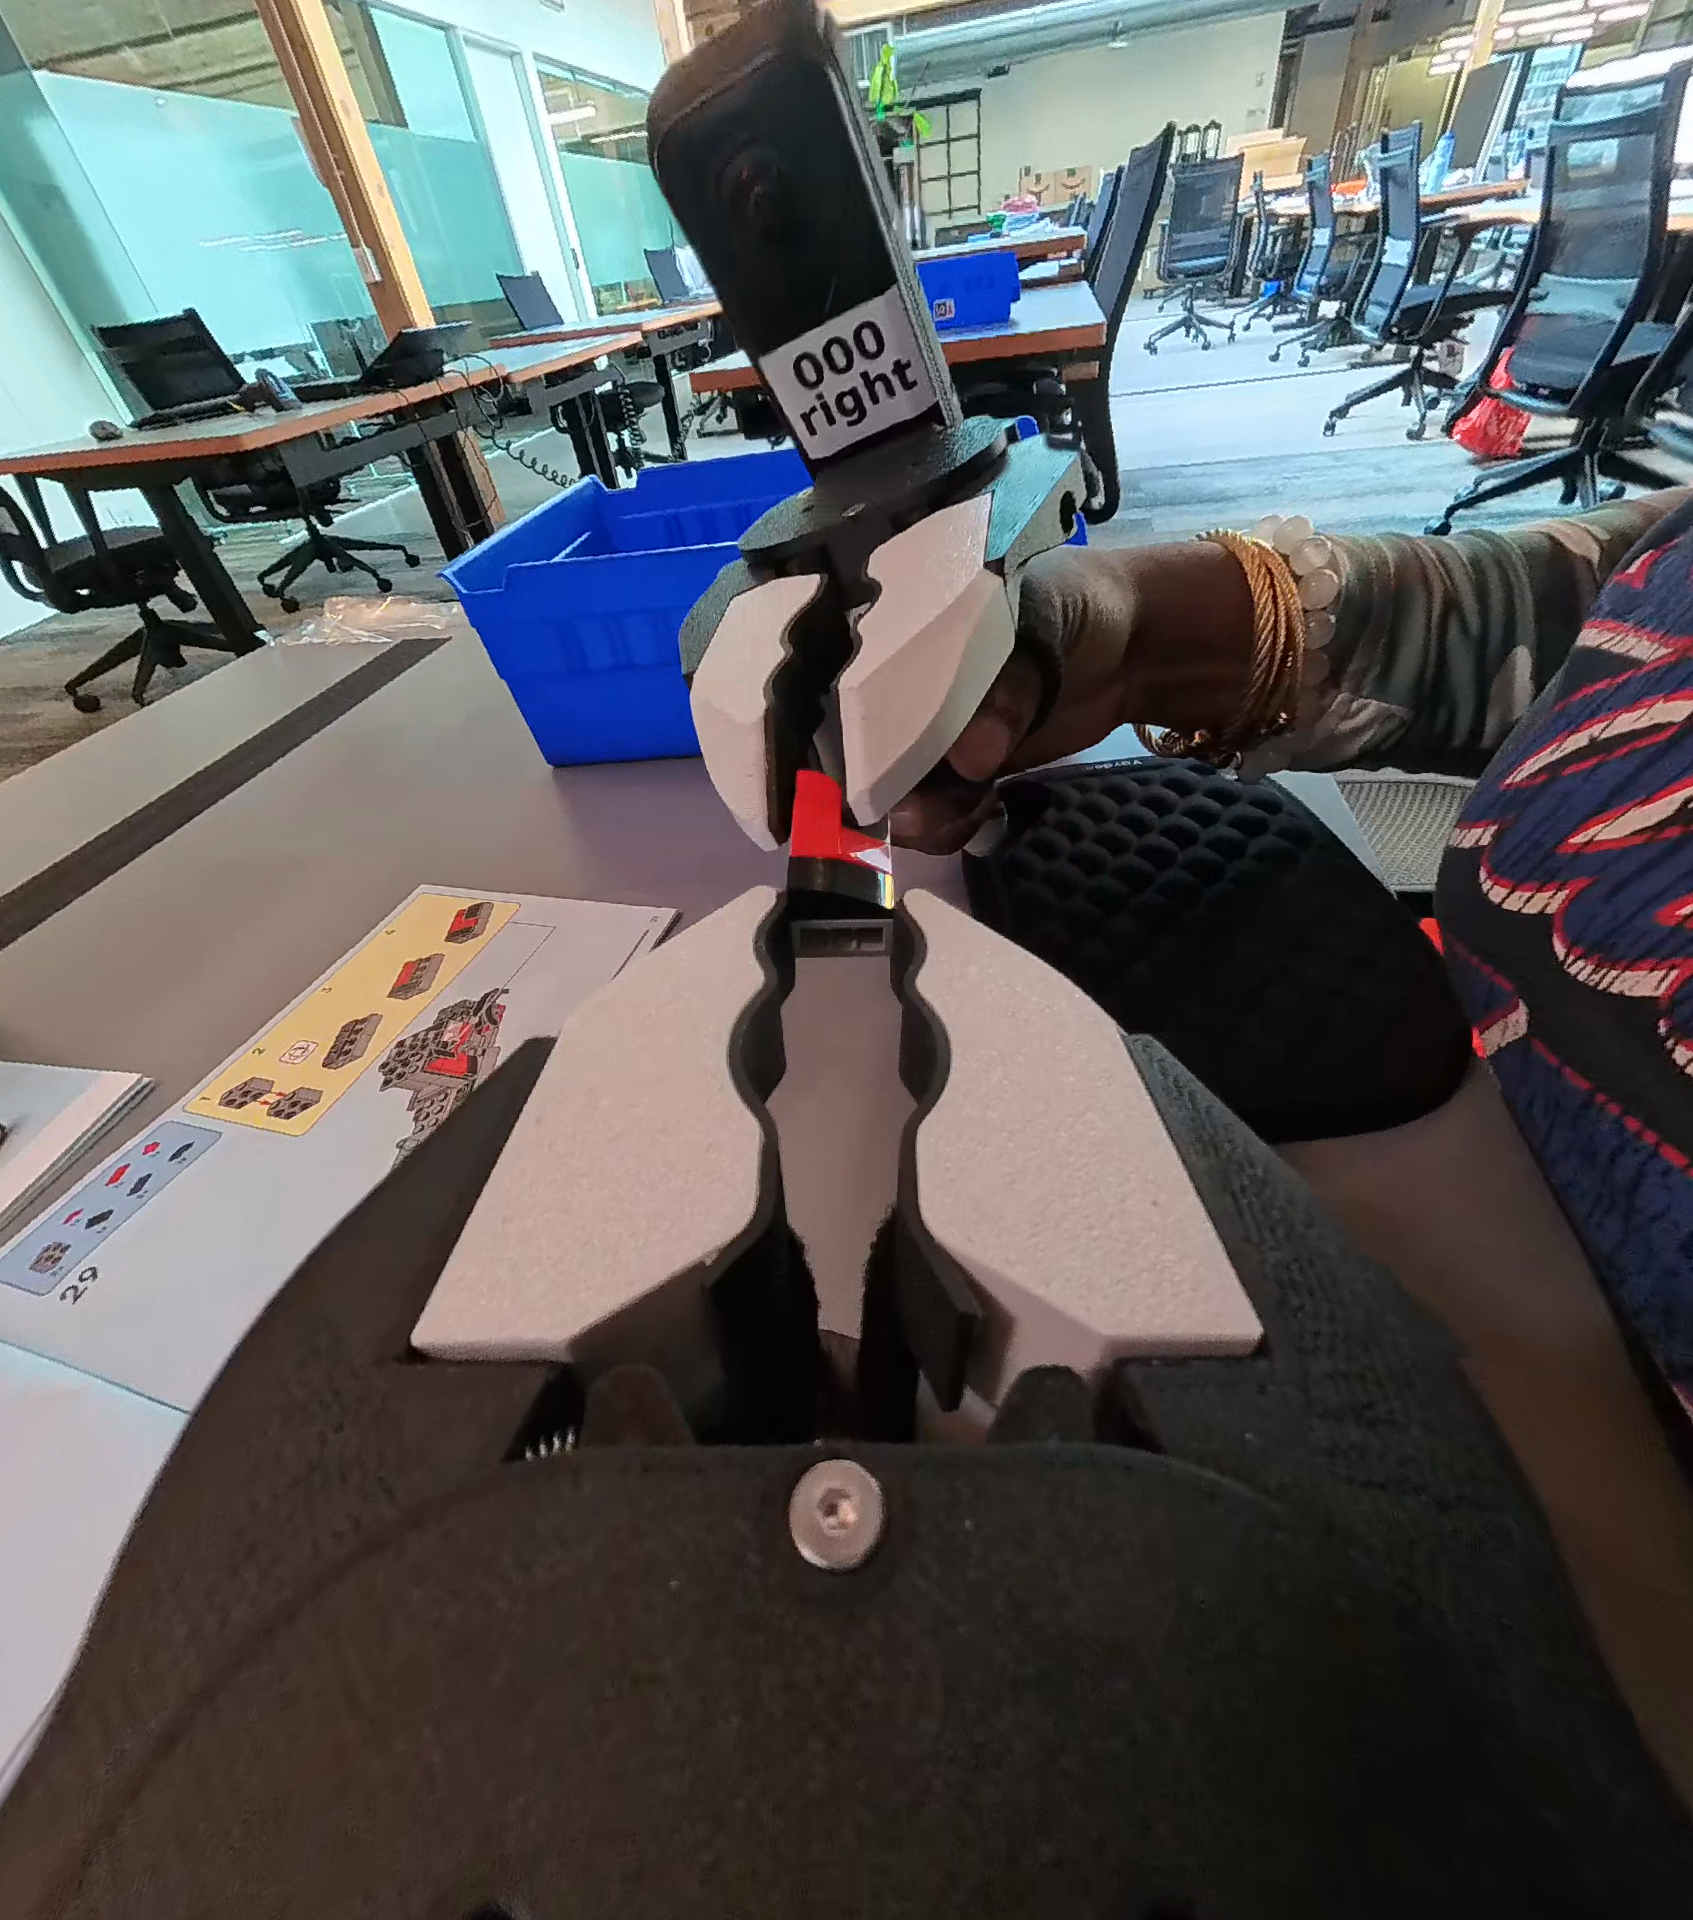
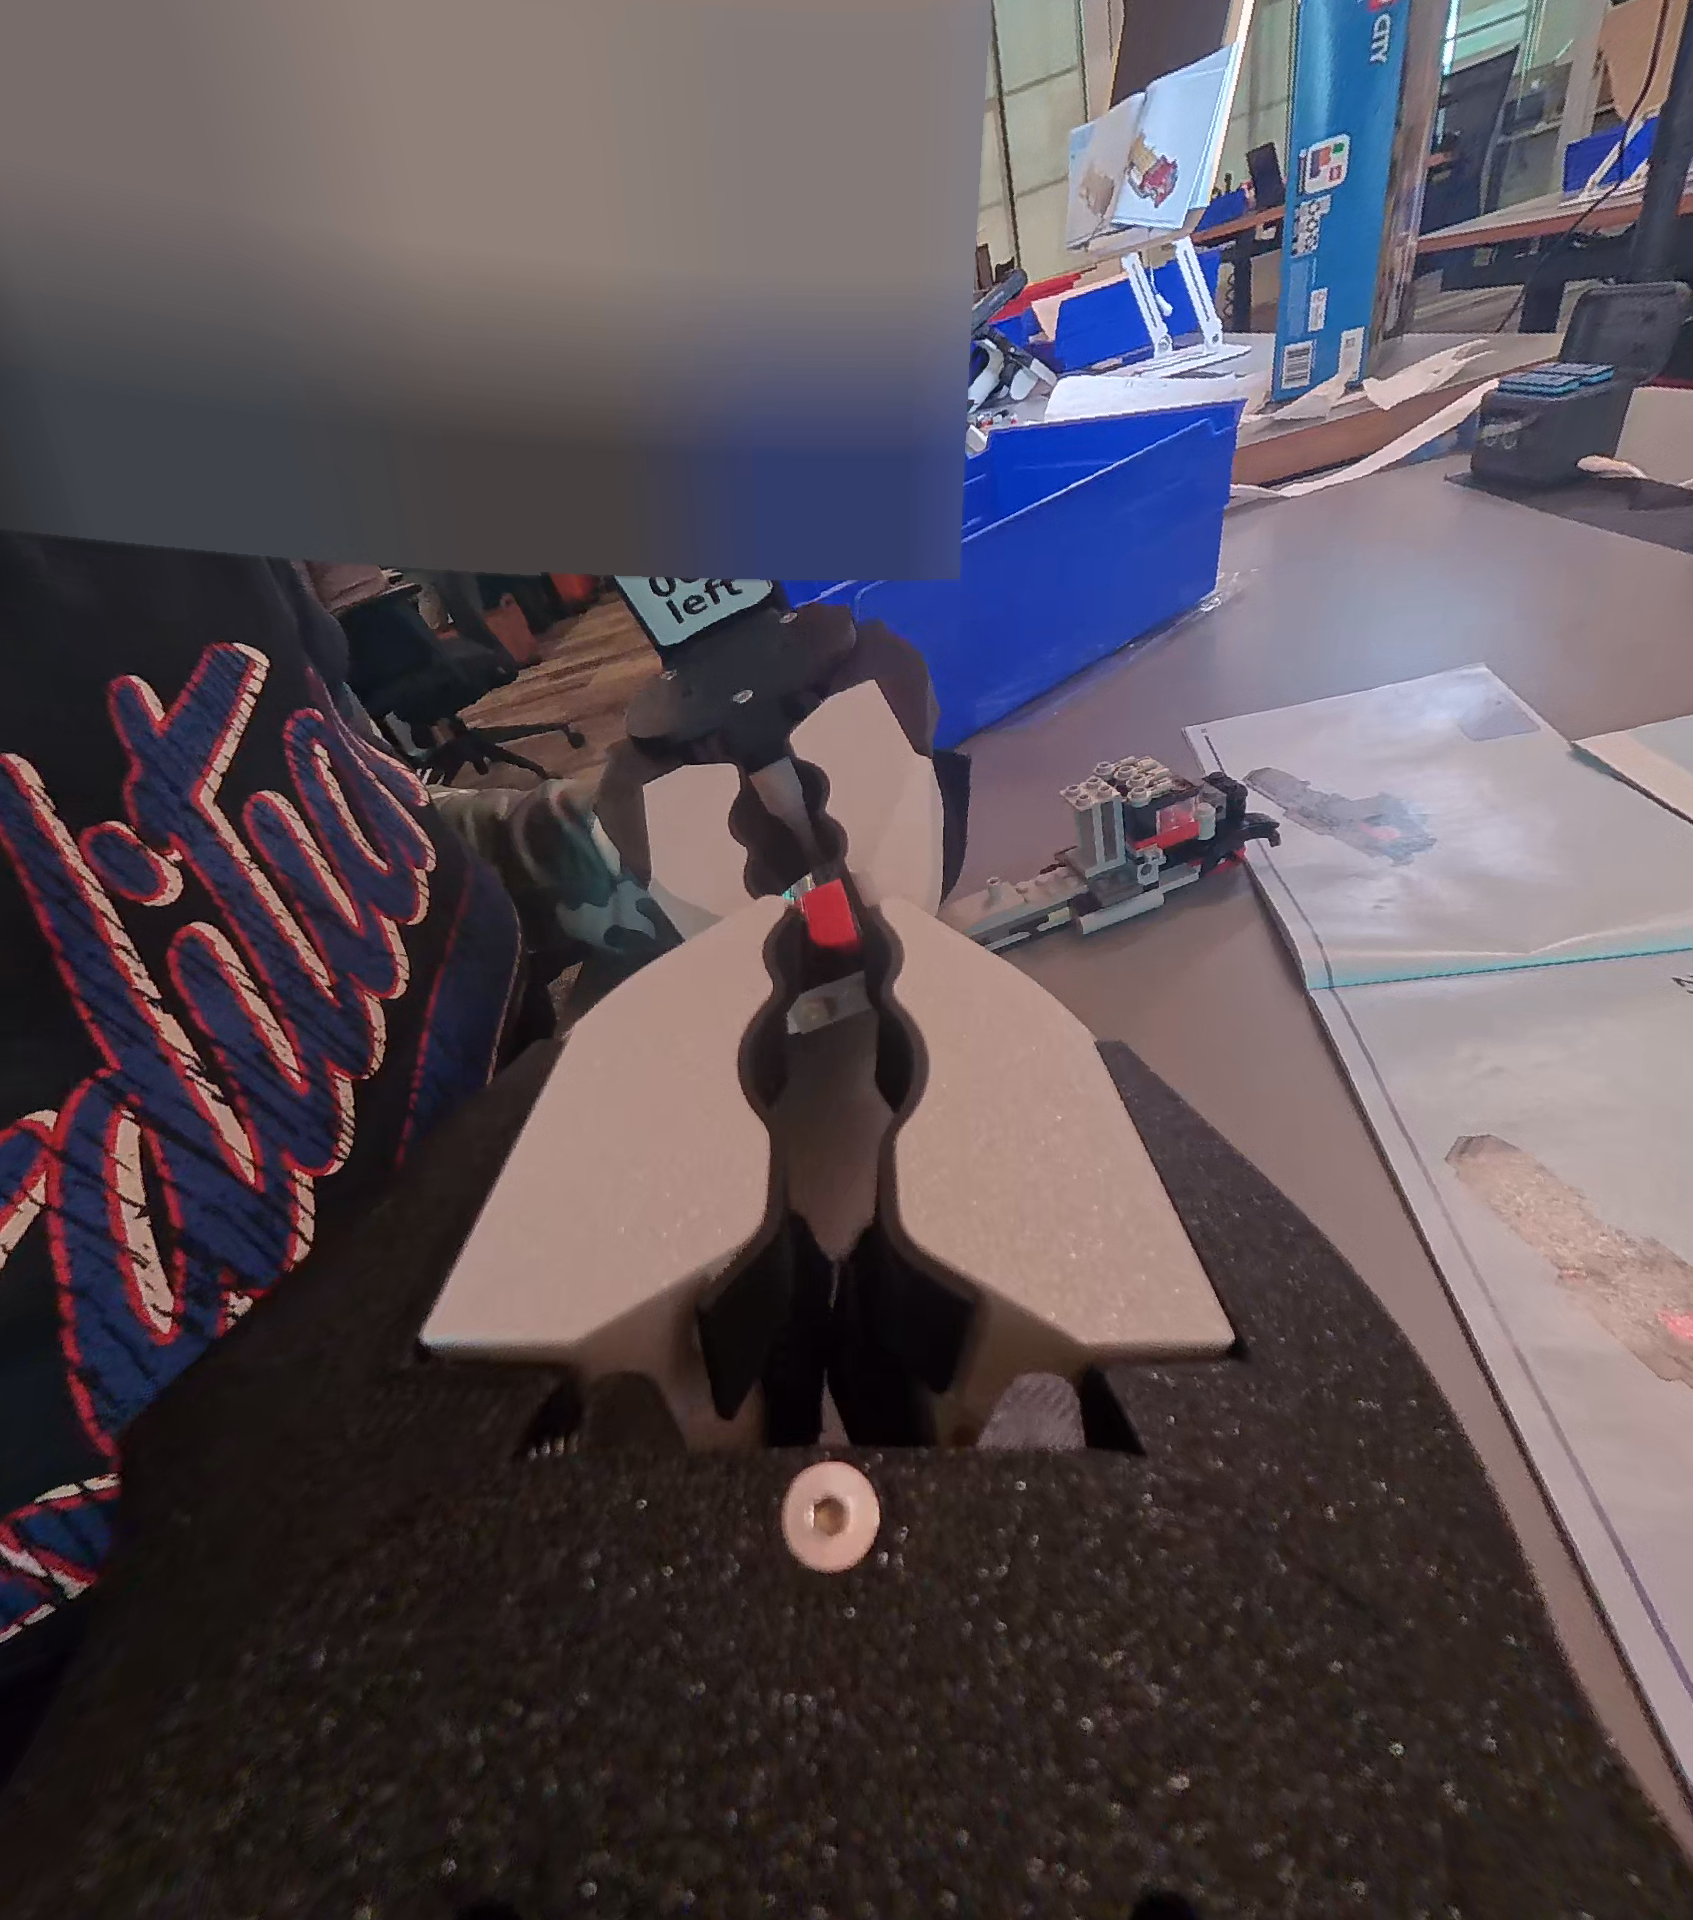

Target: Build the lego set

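In the left wrist view my left gripper is shut on a small black and grey lego piece. My right gripper comes down from above, shut on a small red lego piece. The red piece touches the top of the black one, held above the table. In the right wrist view my right gripper holds the red piece, with a grey part showing deeper between its fingers. The left gripper faces it tip to tip. A partly built grey, black and red model lies on the table.
An open instruction booklet lies on the grey table, left of my left gripper, and shows in the right wrist view beside the model. A blue bin stands behind the grippers. A black mesh cushion and the person's body are close by. Left and right tips are no more than a few centimetres apart.
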